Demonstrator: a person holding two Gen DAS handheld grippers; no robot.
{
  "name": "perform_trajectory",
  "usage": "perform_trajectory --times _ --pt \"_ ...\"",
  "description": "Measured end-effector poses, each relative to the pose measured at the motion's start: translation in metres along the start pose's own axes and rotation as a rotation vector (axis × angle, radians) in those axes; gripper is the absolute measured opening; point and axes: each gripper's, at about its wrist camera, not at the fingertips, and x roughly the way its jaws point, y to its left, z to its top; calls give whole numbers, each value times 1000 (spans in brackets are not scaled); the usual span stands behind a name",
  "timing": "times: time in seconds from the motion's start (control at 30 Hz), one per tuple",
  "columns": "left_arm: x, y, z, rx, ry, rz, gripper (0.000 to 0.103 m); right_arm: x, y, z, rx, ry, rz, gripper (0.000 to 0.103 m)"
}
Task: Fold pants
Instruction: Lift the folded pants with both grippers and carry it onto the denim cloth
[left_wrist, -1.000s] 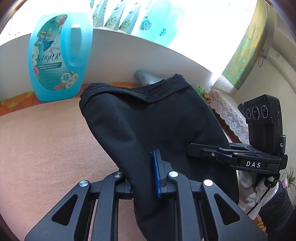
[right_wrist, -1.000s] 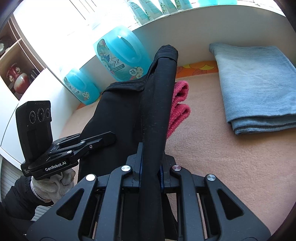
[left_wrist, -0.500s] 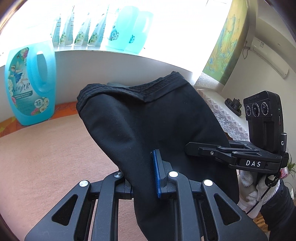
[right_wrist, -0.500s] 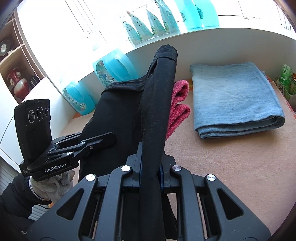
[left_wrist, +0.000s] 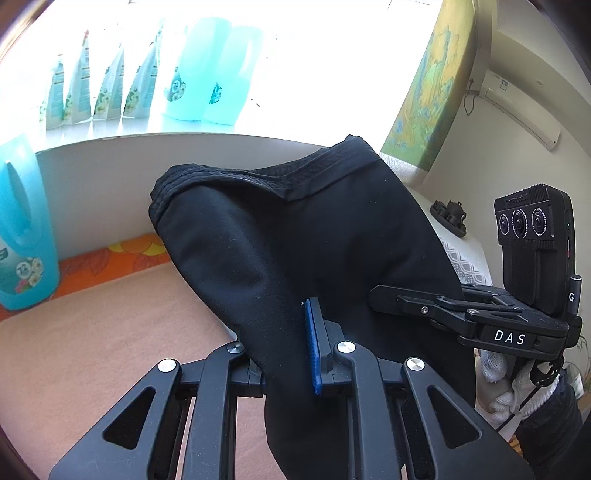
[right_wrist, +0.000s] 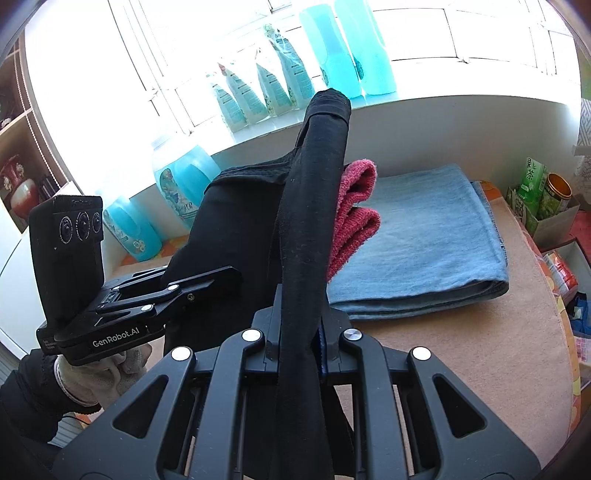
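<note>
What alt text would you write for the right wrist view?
The right gripper is shut on black pants held above a peach-covered table. The left gripper grips them too; folded jeans lie behind.

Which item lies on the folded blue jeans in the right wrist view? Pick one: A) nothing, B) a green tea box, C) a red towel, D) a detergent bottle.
C: a folded red towel rests on the near-left part of the folded blue jeans, partly hidden behind the black pants.
</note>
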Motion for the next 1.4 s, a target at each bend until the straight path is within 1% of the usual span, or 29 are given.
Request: perform_trajectory --times 0.13,0.33,0.6,0.83,1.0,1.07,1.13,1.17,1.23,1.27,1.33,1.4 --pt "20 -4 20 8 -15 -14 14 4 -15 23 -9 -15 -34 14" --pt "54 0 43 2 -24 -22 14 23 -40 59 -45 -3 -90 14" --pt "96 20 62 -36 -37 -11 14 71 -73 97 -78 15 -115 14" --pt "126 43 63 -66 -14 19 14 115 -98 109 -77 43 -112 14" --pt "143 53 55 -86 4 41 14 141 -110 110 -88 76 -138 14" --pt "150 55 52 -81 18 60 14 150 -114 109 -101 92 -166 14" --pt "155 56 49 -76 40 87 14 158 -117 109 -122 108 -229 17" --pt "157 56 47 -76 58 104 15 159 -119 109 -118 102 -278 23" --pt "161 59 45 -94 95 137 18 157 -124 111 -103 78 -356 40" --pt "161 60 42 -102 108 150 19 152 -125 112 -90 57 -369 52" --pt "157 60 36 -104 102 156 24 143 -123 113 -80 31 -370 53" --pt "152 56 30 -85 101 171 25 138 -117 112 -93 23 -377 54"
